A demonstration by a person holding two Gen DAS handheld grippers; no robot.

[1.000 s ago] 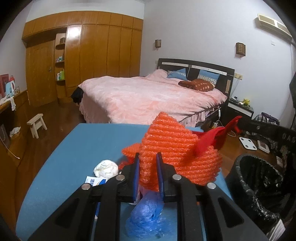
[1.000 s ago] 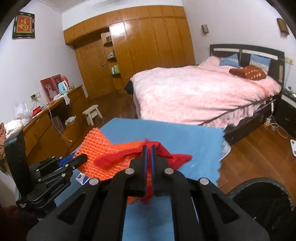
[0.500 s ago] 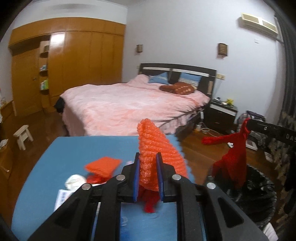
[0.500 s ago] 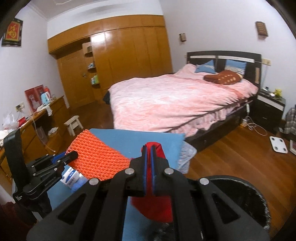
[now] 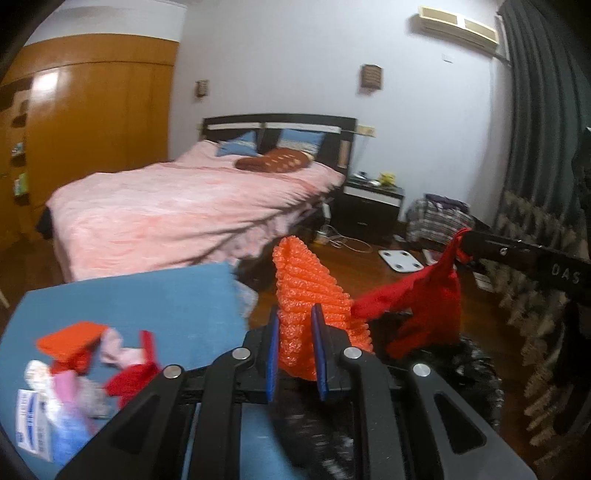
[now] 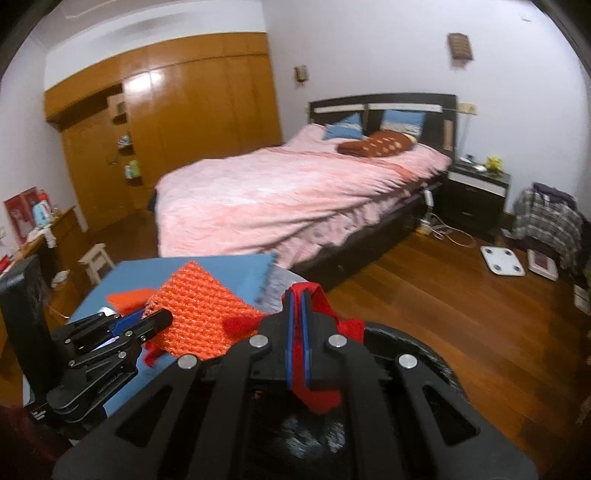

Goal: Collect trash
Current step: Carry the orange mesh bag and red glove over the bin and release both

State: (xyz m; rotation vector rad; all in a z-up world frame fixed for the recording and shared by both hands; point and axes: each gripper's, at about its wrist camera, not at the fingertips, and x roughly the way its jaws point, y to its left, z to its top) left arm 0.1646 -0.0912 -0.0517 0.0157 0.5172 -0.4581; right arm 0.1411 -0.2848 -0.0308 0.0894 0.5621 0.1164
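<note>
Left gripper (image 5: pixel 295 354) pinching orange net (image 5: pixel 310 291), right gripper (image 6: pixel 297 343) pinching red net (image 6: pixel 317 395), both above bin (image 6: pixel 424 354).

Home bedroom, where I stand: pink-covered bed (image 6: pixel 295 192) at centre, wooden wardrobe (image 6: pixel 166 122) upper left, dark nightstand (image 6: pixel 476 195) at right, air conditioner (image 5: pixel 458 27) upper right, wood floor (image 6: pixel 461 314).

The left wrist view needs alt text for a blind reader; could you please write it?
The left gripper clamps orange foam netting above a black-lined trash bin; beside it, the right gripper holds red netting.
</note>
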